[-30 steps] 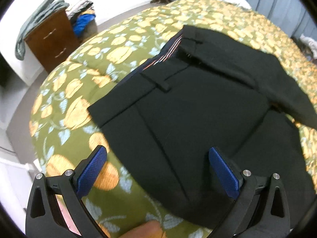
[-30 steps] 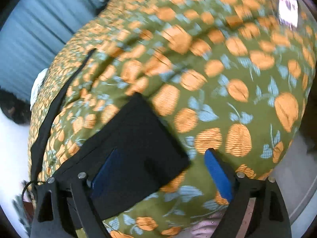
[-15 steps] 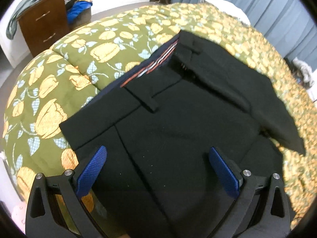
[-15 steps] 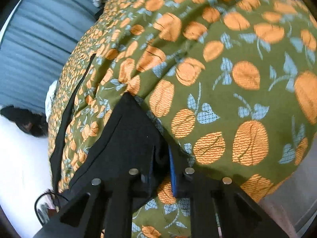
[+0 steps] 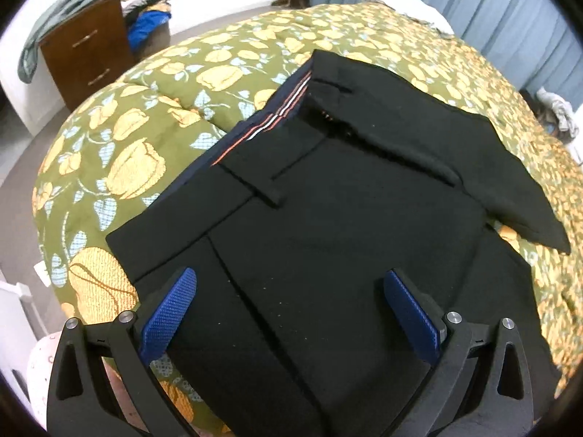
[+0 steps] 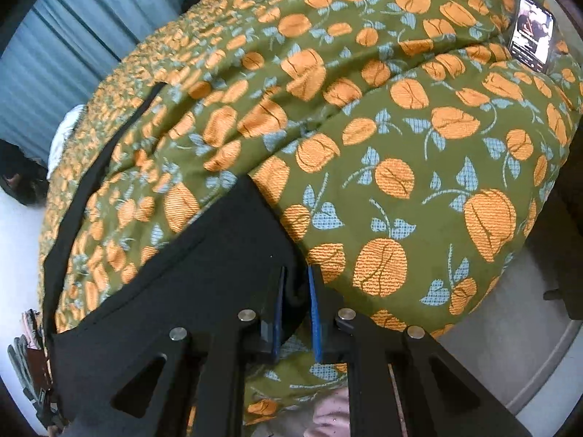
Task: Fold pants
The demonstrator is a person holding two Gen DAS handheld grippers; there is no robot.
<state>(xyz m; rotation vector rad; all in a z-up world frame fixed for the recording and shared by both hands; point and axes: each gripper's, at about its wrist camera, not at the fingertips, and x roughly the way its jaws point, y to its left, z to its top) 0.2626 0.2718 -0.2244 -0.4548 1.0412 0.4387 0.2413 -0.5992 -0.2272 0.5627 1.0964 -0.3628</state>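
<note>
Black pants (image 5: 346, 225) lie on a bed with a green and orange floral cover (image 5: 138, 153). The waistband with its striped lining (image 5: 269, 120) faces up-left, and one flap is folded across the top. My left gripper (image 5: 288, 298) is open and hovers over the waist end, its blue pads on either side of the cloth, touching nothing. In the right wrist view the leg hem (image 6: 204, 273) lies on the cover near the bed's edge. My right gripper (image 6: 295, 284) is shut on the corner of that hem.
A brown wooden dresser (image 5: 87, 58) with clothes piled on and beside it stands left of the bed. Blue curtains (image 5: 492, 11) hang behind. A phone (image 6: 532, 34) lies on the bed's far right corner. A black strap (image 6: 94, 167) runs across the cover.
My right gripper closed on the corner of the pant leg hem. My left gripper moved in over the waist end and stayed open.
</note>
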